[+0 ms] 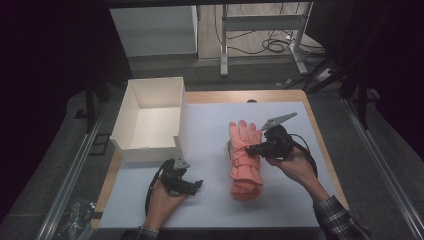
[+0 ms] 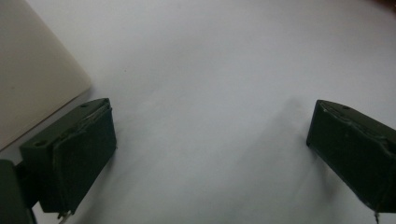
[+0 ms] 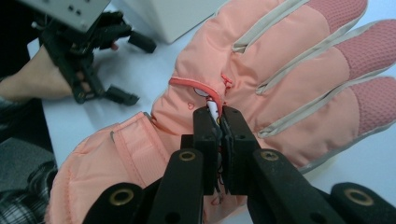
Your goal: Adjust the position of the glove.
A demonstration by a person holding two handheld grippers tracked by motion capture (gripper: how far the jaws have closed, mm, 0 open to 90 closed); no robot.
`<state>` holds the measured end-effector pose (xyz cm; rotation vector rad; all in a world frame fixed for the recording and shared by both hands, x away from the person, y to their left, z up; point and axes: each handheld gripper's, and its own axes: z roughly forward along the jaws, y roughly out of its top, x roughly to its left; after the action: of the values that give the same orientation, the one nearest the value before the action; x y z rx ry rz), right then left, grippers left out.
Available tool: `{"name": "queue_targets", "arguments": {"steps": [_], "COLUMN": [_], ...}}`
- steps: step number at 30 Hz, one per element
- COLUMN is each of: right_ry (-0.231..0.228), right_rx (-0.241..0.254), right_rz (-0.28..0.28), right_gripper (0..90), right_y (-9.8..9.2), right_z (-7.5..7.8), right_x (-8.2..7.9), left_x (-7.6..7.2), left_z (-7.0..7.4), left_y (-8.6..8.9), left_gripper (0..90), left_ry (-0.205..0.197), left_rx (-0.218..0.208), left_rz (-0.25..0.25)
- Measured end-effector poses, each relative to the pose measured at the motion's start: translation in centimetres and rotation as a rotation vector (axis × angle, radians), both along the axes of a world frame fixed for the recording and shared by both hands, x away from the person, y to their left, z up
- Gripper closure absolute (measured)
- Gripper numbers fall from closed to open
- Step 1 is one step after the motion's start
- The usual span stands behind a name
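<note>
Surroundings: a white open box (image 1: 150, 120) sits at the far left of the table (image 1: 210, 200), on the white sheet that covers most of the wooden top; in the left gripper view its pale wall (image 2: 32, 79) rises just beside one jaw.
Background: beyond the table's far edge, a white cabinet (image 1: 152, 30), metal frame legs (image 1: 224, 45) and loose cables (image 1: 272, 45) on the floor.
In the way: bare white sheet lies between the box and the glove (image 1: 245, 160); the left gripper (image 1: 192, 186) rests in that stretch, apart from both.
Glove, position: right of centre on the sheet, fingers pointing away from the person, cuff toward the near edge.
Glove, looks: salmon-pink padded fabric (image 3: 280, 70), pale beige piping between the fingers, darker textured pink patches on the fingertips, a strap across the wrist (small heart-like marks show near the opening).
Glove, detail: a red-edged slit on the back, with a small white tab poking out of it.
Right gripper (image 3: 219, 114): and here it is, jaws pressed together, pinching that white tab at the slit; the high view has it over the glove's middle, hand coming in from the right.
Left gripper, state: jaws spread wide, with bare sheet between them, held low over the table.
Writing: no brand or text is readable; the marks on the glove are too small to make out.
Person: plaid sleeves (image 1: 340, 220) at the near edge.
</note>
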<state>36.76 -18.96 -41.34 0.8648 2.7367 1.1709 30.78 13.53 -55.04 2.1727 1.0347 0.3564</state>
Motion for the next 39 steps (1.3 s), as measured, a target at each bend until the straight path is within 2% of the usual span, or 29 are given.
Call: {"name": "queue_targets", "arguments": {"steps": [3, 6, 8, 18, 23, 28, 35, 39], "right_ry": [-0.001, 0.000, 0.008, -0.044, -0.057, -0.059, -0.089, -0.116], "right_rx": [-0.018, -0.063, -0.062, -0.129, -0.125, -0.105, -0.069, -0.068], "right_rz": [0.000, -0.009, -0.019, -0.057, -0.073, -0.091, -0.080, -0.076], "right_gripper": [85.0, 84.6, 84.4, 81.4, 81.6, 79.6, 62.8, 57.0], "right_y": [0.1, 0.2, 0.1, 1.4, 1.7, 1.4, 1.0, 0.9], "right_z": [-0.8, -2.1, -3.0, -5.4, -6.4, -6.3, -5.0, -4.1], "right_x": [-0.6, -0.7, -0.6, -1.1, -1.4, -1.6, -1.9, -2.2], "left_x": [0.0, 0.0, 0.0, 0.0, 0.0, 0.0, 0.0, 0.0], "left_z": [0.0, 0.0, 0.0, 0.0, 0.0, 0.0, 0.0, 0.0], "left_y": [0.0, 0.0, 0.0, 0.0, 0.0, 0.0, 0.0, 0.0], "left_gripper": [1.5, 1.5, 1.6, 1.6, 1.5, 1.5, 1.5, 1.5], "left_ry": [0.000, 0.000, -0.001, 0.001, 0.000, 0.000, 0.000, 0.000], "left_rx": [0.000, 0.000, 0.000, 0.004, 0.005, 0.004, 0.001, 0.001], "left_rz": [0.000, 0.000, 0.000, -0.003, -0.003, -0.004, 0.000, 0.000]}}
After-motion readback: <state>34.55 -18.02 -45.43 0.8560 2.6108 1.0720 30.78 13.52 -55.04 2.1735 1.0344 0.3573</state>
